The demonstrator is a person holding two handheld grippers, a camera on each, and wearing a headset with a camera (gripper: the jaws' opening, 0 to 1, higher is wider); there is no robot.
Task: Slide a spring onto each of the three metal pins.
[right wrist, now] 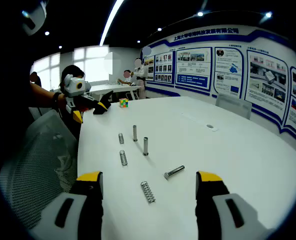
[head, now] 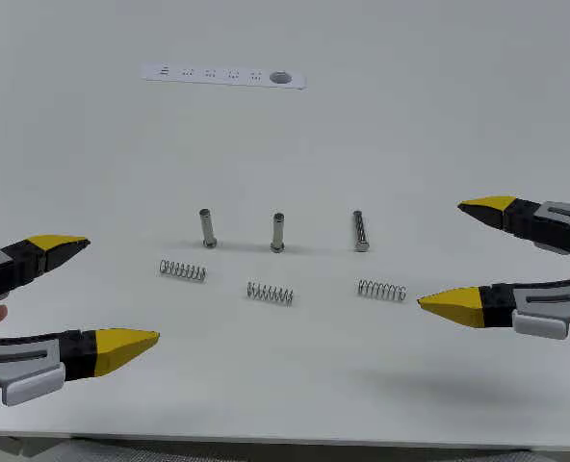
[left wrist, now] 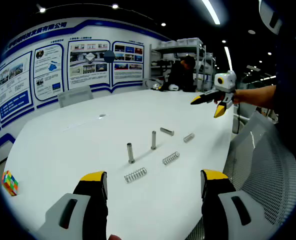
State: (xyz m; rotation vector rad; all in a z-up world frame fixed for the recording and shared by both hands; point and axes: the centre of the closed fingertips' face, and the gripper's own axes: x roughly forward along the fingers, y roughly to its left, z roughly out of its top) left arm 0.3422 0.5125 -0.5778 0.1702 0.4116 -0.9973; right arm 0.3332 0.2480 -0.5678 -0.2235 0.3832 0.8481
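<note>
Two metal pins stand upright on the white table, the left pin [head: 207,228] and the middle pin [head: 277,232]. The third pin [head: 360,231] [right wrist: 174,172] lies on its side. A spring lies in front of each: left spring [head: 183,270], middle spring [head: 270,293], right spring [head: 381,290]. My left gripper [head: 119,291] [left wrist: 153,176] hovers open at the left, short of the left spring. At the right, my right gripper [head: 442,253] [right wrist: 149,176] is open beside the right spring. Neither holds anything.
A white power strip [head: 222,75] lies flush in the table behind the pins. A colour cube [left wrist: 9,182] sits near the table's left end. The table's front edge [head: 285,445] runs just below the grippers. Mesh chairs and people are around the table.
</note>
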